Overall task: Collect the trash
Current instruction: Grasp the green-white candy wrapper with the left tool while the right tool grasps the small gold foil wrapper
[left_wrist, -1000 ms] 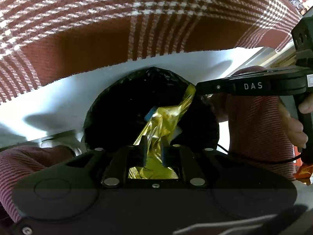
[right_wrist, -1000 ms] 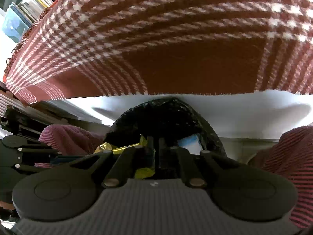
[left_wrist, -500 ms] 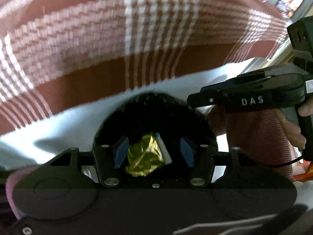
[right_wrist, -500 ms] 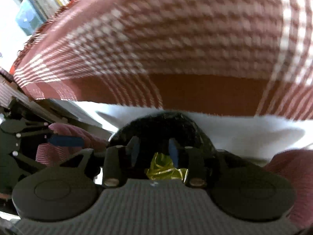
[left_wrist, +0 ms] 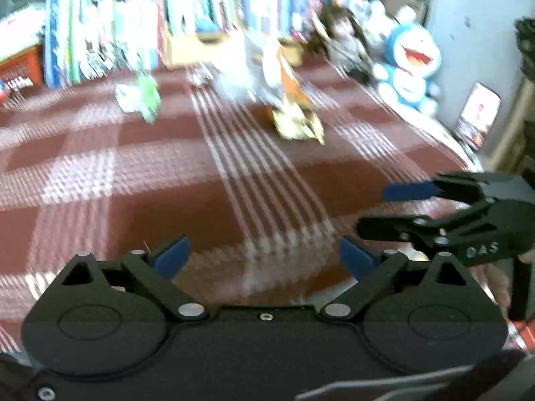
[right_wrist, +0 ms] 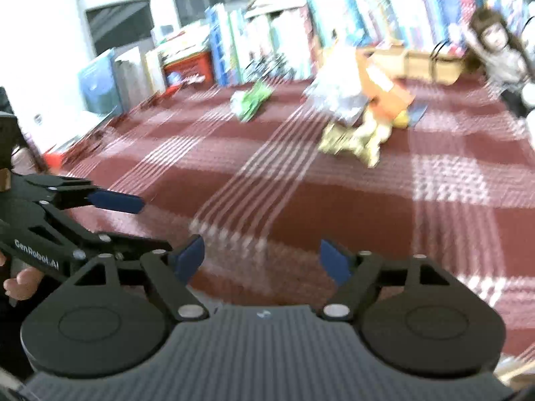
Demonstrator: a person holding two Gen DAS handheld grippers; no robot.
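Both grippers have lifted away from the black bag they were dipped into a second ago, and the gold wrappers they carried are gone from between their fingers. Now the left gripper [left_wrist: 264,255] and the right gripper [right_wrist: 260,255] look out across the red plaid tablecloth [left_wrist: 167,183], their jaws spreading wide and still opening, with nothing between the blue pads.

What remains of the trash lies well ahead, toward the far edge of the tablecloth in front of the row of books [left_wrist: 200,6]. A heap of wrappers [left_wrist: 287,100], white, orange and gold, sits a little right of centre in the left wrist view and right of centre in the right wrist view. A single green-and-white wrapper [left_wrist: 140,95] lies apart from it, nearer the far left corner.

Judging by these views, the heap is roughly straight ahead of both grippers, the right one perhaps a touch nearer, while the green wrapper falls more naturally to the left hand. The heap's gold and orange pieces seem to run lengthwise toward the near edge; motion blur makes the green wrapper's axis too uncertain to call.
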